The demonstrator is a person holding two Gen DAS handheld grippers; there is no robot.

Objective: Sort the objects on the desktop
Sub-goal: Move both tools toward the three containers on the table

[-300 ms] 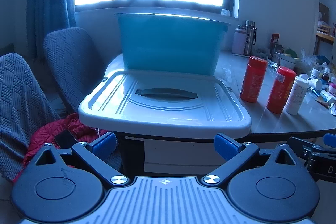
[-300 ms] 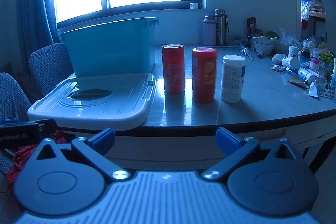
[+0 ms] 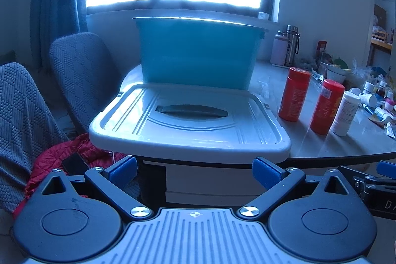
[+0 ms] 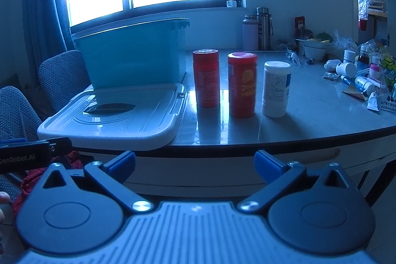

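A teal storage bin [image 3: 198,53] [image 4: 133,56] stands on the round table, and its white lid [image 3: 190,120] [image 4: 116,120] lies flat in front of it, overhanging the table edge. To the lid's right stand two red canisters [image 4: 206,78] [image 4: 242,84] and a white bottle [image 4: 276,88] in a row; the left wrist view shows them too, the red ones [image 3: 294,93] [image 3: 326,107] and the white one [image 3: 345,114]. My left gripper [image 3: 195,171] is open and empty below the lid's front edge. My right gripper [image 4: 195,163] is open and empty below the table edge, in front of the canisters.
Two grey chairs [image 3: 81,71] stand left of the table, with a red jacket [image 3: 81,152] on the near one. Two flasks [image 4: 257,29] stand at the back. Small bottles, tubes and a bowl [image 4: 314,48] clutter the table's right side.
Both views have shifted very slightly; the table objects stand where they were and both grippers stay open.
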